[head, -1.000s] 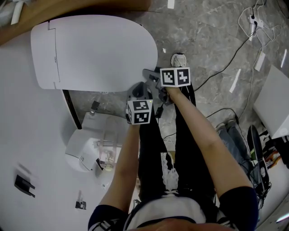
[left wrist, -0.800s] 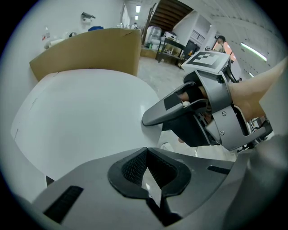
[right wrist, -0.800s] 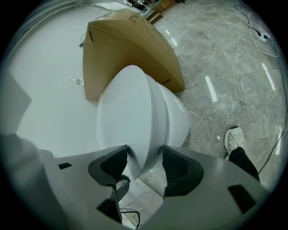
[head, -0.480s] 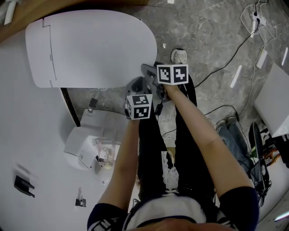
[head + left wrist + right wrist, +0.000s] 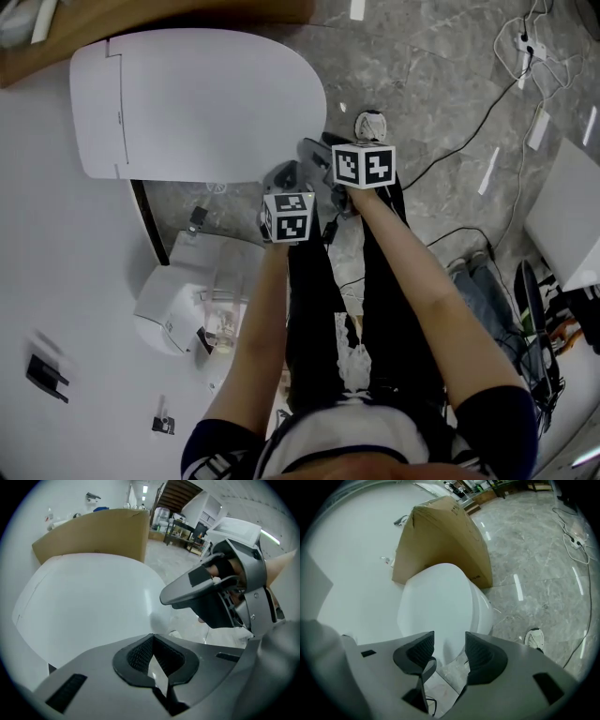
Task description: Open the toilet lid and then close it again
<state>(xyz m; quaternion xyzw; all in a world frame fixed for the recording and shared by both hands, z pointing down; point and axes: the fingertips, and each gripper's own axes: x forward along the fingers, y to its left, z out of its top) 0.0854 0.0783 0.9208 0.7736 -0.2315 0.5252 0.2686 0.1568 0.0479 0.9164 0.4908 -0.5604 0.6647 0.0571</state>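
The white toilet lid [image 5: 206,103] lies shut over the bowl, its rounded front end towards me. My left gripper [image 5: 278,175] hangs just off that front edge, pointing steeply down. Its jaws [image 5: 153,656] are shut with nothing between them, and the lid [image 5: 89,602] fills the view behind. My right gripper [image 5: 311,150] is beside it on the right, a little nearer the lid's tip. It [image 5: 449,651] stands open with nothing between the pads, and the lid [image 5: 436,606] lies ahead, apart from it. From the left gripper view the right gripper [image 5: 206,592] shows close by.
A brown cardboard box [image 5: 440,541] stands behind the toilet. White wall panels run along the left. My shoe [image 5: 371,125] is on the grey marble floor, with cables [image 5: 487,103] to the right and a white box [image 5: 572,216] at the right edge.
The right gripper has rolled slightly and shifted a little. The left gripper has stayed put. Neither pair of jaws has changed and the lid has not moved.
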